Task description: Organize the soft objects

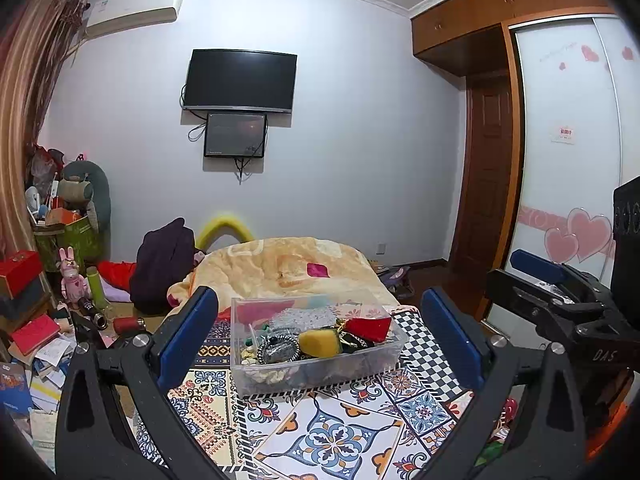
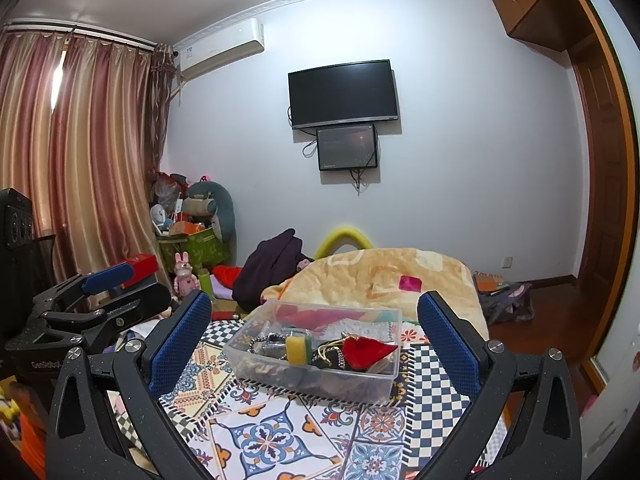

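Note:
A clear plastic bin [image 1: 320,376] sits on a patterned tablecloth [image 1: 344,436]. It holds a yellow-green sponge [image 1: 320,343], a red fabric pouch [image 1: 370,328], beaded strands and other small soft items. My left gripper [image 1: 320,328] is open and empty, its blue fingers either side of the bin, short of it. In the right wrist view the bin [image 2: 316,380], sponge [image 2: 298,348] and red pouch [image 2: 368,352] show again. My right gripper [image 2: 316,328] is open and empty, also short of the bin. A small pink object [image 2: 410,282] lies on the blanket behind.
A peach blanket [image 1: 288,268] is heaped behind the bin. The right gripper's body [image 1: 560,304] sits at the right edge of the left view. Books, boxes and toys [image 1: 52,312] clutter the floor at left. A wardrobe [image 1: 572,152] stands at right.

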`<state>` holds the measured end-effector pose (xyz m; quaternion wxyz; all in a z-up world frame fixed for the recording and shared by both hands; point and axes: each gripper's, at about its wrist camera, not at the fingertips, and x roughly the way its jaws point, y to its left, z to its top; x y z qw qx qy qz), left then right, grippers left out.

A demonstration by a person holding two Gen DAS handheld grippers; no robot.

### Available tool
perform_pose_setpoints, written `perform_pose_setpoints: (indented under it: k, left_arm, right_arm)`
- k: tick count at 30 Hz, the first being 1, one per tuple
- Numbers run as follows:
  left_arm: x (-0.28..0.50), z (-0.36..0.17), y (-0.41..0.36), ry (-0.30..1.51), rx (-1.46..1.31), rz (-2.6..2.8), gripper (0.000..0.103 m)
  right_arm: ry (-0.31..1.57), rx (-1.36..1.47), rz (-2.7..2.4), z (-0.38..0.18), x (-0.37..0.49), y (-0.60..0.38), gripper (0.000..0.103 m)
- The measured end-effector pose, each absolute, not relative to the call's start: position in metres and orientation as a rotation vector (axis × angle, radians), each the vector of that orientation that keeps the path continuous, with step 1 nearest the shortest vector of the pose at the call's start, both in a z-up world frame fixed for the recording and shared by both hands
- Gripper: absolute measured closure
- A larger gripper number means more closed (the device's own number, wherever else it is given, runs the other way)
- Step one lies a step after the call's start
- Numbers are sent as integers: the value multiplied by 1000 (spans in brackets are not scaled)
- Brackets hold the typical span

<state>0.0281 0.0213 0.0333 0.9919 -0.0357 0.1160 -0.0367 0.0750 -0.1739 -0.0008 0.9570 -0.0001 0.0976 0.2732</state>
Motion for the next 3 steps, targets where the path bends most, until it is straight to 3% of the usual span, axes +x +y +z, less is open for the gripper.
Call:
perform_pose_setpoints:
  k: [3]
  left_arm:
    - [27, 34, 21, 230, -74, -71, 0]
  right_arm:
    - [198, -2, 555, -1, 74, -174, 0]
